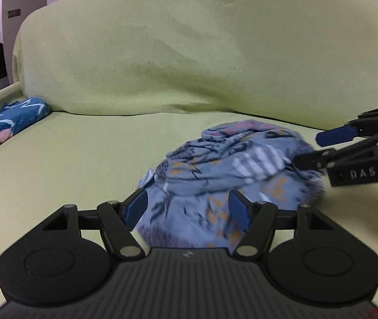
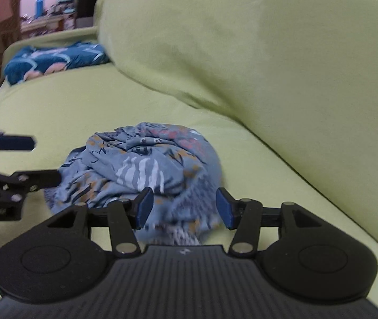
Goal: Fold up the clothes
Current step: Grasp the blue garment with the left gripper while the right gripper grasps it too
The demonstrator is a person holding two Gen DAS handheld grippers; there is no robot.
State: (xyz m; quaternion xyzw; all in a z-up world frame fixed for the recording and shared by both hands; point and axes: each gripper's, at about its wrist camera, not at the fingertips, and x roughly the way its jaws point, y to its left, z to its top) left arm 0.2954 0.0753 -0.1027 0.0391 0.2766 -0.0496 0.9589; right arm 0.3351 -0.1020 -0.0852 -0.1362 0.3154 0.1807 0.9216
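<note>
A crumpled light-blue patterned garment (image 1: 223,170) lies in a heap on the green sofa seat (image 1: 69,159); it also shows in the right wrist view (image 2: 146,170). My left gripper (image 1: 187,210) is open, its blue pads on either side of the heap's near edge, with cloth between them. My right gripper (image 2: 185,207) is open too, straddling the heap's near edge from the other side. In the left wrist view the right gripper (image 1: 306,148) comes in from the right, jaws apart at the heap's right side. In the right wrist view the left gripper (image 2: 46,160) comes in from the left.
A dark-blue patterned cloth (image 1: 8,122) lies at the sofa's far left end; it also shows in the right wrist view (image 2: 55,61). The green back cushion (image 1: 189,53) rises behind the heap. Furniture (image 2: 42,13) stands beyond the sofa.
</note>
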